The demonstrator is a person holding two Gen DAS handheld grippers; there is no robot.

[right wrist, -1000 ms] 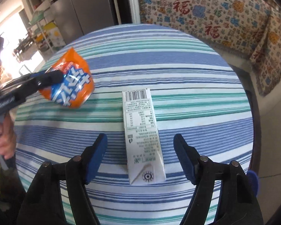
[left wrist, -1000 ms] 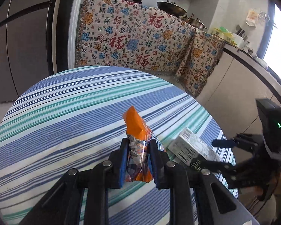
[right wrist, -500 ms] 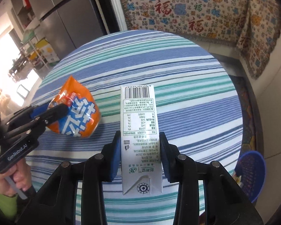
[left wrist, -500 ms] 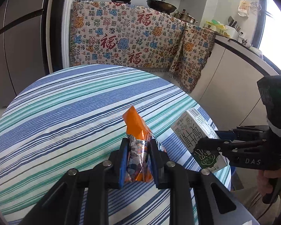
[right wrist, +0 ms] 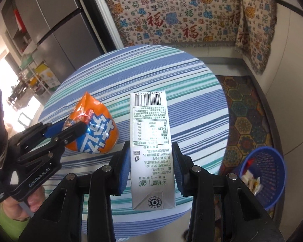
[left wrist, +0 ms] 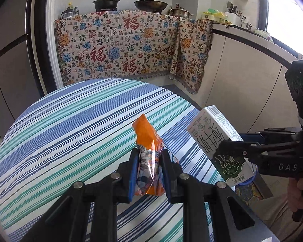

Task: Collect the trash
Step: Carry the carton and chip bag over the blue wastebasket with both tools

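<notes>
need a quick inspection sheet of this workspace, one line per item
surface: round table under striped cloth, nothing lying on it.
job's things: orange bag and carton both lifted off the table; blue bin on the floor beside it, some scraps inside.
clutter: nothing seen.
tongs: left tongs shut on the bag; right tongs have just closed on the carton.
cables: nothing seen.
surroundings: patterned cloth over the counter, pots on top, fridge, rug.
</notes>
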